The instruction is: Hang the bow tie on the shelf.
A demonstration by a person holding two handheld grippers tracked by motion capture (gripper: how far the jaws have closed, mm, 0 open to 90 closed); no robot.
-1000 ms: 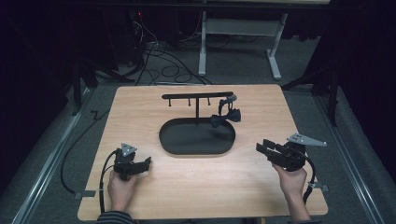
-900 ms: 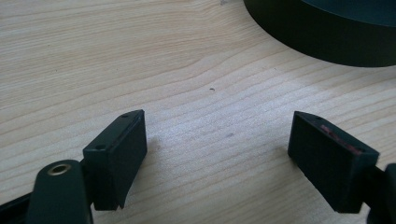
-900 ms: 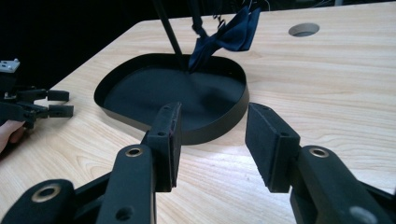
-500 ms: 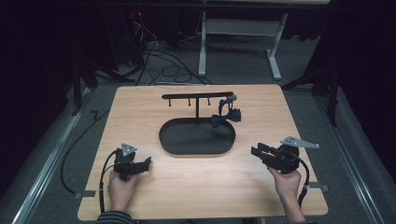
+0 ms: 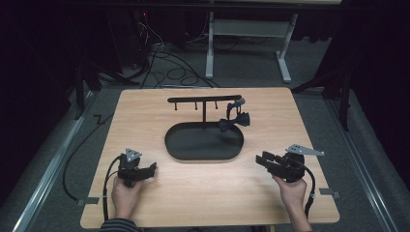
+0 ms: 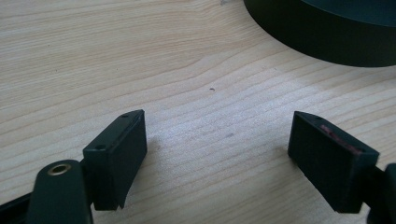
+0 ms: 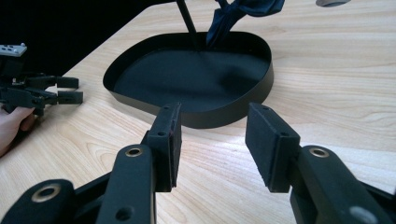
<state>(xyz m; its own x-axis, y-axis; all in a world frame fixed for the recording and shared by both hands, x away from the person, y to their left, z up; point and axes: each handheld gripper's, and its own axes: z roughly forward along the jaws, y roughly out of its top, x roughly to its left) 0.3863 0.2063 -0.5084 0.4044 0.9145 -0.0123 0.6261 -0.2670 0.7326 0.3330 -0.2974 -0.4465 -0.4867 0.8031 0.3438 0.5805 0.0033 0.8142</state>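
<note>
Right gripper (image 5: pixel 267 161) crept in toward the tray (image 5: pixel 203 155), jaws apart and empty; we'd pinch the limp, light bow tie (image 5: pixel 234 121) at its knot.

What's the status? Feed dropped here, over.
Left gripper and right gripper open, empty, on table. Bow tie hanging on stand above tray. Path clear.

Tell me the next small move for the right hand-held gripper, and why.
Probably lift the right hand-held gripper and ease it forward toward the dark bow tie hanging from the stand above the black tray. Its jaws stand open with nothing between them, low over the table, already facing the tray.
</note>
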